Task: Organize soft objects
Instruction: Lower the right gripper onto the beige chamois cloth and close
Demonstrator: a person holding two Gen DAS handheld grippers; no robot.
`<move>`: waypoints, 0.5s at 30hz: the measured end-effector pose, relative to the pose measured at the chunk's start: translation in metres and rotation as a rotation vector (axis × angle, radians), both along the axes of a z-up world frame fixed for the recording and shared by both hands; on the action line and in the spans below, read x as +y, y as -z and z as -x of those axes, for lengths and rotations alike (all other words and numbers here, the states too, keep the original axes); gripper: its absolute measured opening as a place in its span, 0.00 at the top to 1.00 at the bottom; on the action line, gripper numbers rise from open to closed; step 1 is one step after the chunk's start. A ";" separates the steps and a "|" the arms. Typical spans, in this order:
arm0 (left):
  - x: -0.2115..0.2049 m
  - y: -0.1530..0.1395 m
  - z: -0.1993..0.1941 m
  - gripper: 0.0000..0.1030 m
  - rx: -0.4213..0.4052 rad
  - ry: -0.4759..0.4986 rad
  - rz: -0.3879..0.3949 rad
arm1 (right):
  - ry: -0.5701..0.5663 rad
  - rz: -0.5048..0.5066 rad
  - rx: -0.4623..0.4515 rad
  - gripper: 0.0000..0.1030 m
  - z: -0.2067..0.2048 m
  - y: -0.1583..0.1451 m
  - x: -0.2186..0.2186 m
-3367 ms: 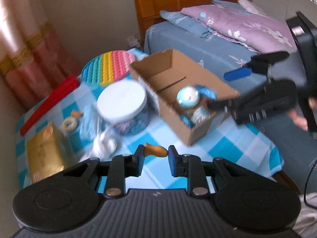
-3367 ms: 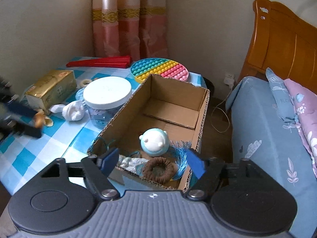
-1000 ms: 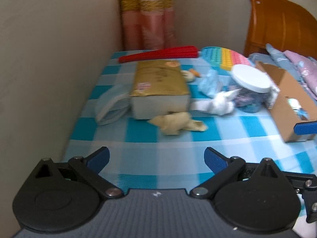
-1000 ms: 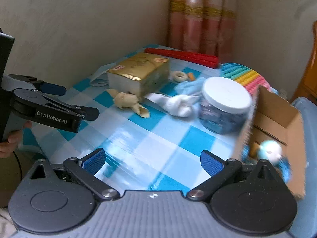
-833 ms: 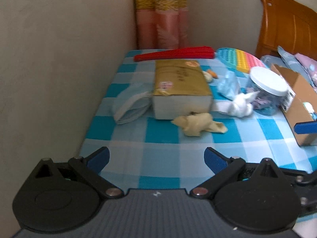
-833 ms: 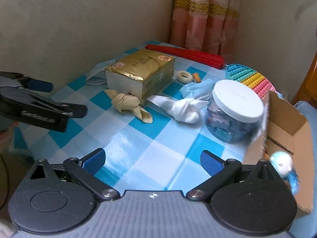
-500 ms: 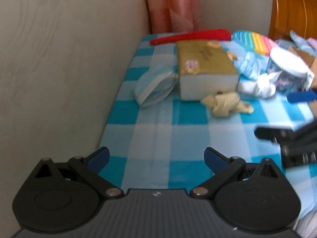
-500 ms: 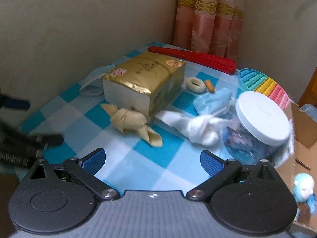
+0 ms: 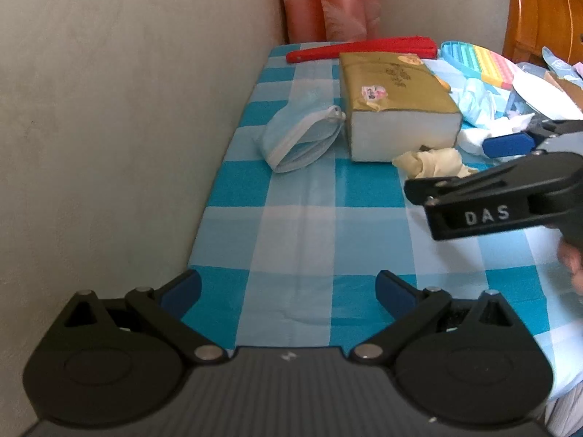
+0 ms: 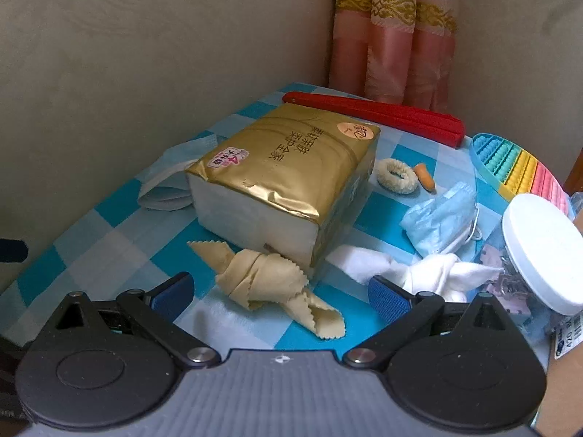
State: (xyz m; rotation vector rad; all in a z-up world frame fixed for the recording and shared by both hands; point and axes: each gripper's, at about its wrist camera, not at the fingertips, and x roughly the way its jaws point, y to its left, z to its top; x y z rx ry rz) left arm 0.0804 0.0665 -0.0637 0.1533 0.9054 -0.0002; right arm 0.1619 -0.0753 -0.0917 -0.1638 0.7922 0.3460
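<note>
The knotted tan cloth [image 10: 271, 284] lay on the bench [image 9: 302, 225], touching the front end of the gold tissue pack [image 10: 291, 178]. The right gripper [image 10: 280, 293] hung just over the cloth with its jaws spread wide, one blue pad [image 10: 382, 293] on each side of it. The jaws were not touching the cloth. In the left wrist view the same cloth [image 9: 433, 162] showed past the black tip of the right gripper [image 9: 510, 167].

A knotted white cloth [image 10: 422, 273] lay next to the tan one, close to the jar with the white lid [image 10: 543, 251]. A blue face mask [image 10: 442, 218] sat behind the white cloth. A cream hair tie [image 10: 397, 176] and a small orange thing [image 10: 424, 176] lay beside the tissue pack, toward the far edge of the bench. Another blue mask [image 9: 302, 138] lay between the tissue pack and the wall-side edge. A folded red fan [image 10: 379, 116] ran along the far edge, by the pink curtain [image 10: 393, 43]. The rainbow pop toy [image 10: 521, 167] sat at the far corner near the jar.

The left gripper [image 9: 288, 291] was held over the near edge of the bench, close to the wall. Its jaws were spread wide too and held nothing.
</note>
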 end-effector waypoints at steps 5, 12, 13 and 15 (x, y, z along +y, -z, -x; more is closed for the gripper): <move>-0.001 0.003 -0.004 0.02 0.008 -0.002 0.003 | 0.027 0.013 0.016 0.00 -0.004 0.008 -0.003; -0.003 0.006 -0.011 0.02 0.009 -0.008 0.005 | 0.029 0.015 0.025 0.00 0.001 0.012 -0.021; -0.004 0.006 -0.012 0.02 0.009 -0.011 0.006 | 0.023 0.014 0.023 0.00 0.002 0.012 -0.022; -0.004 0.006 -0.013 0.02 0.009 -0.015 0.010 | 0.012 0.014 0.019 0.00 0.003 0.013 -0.024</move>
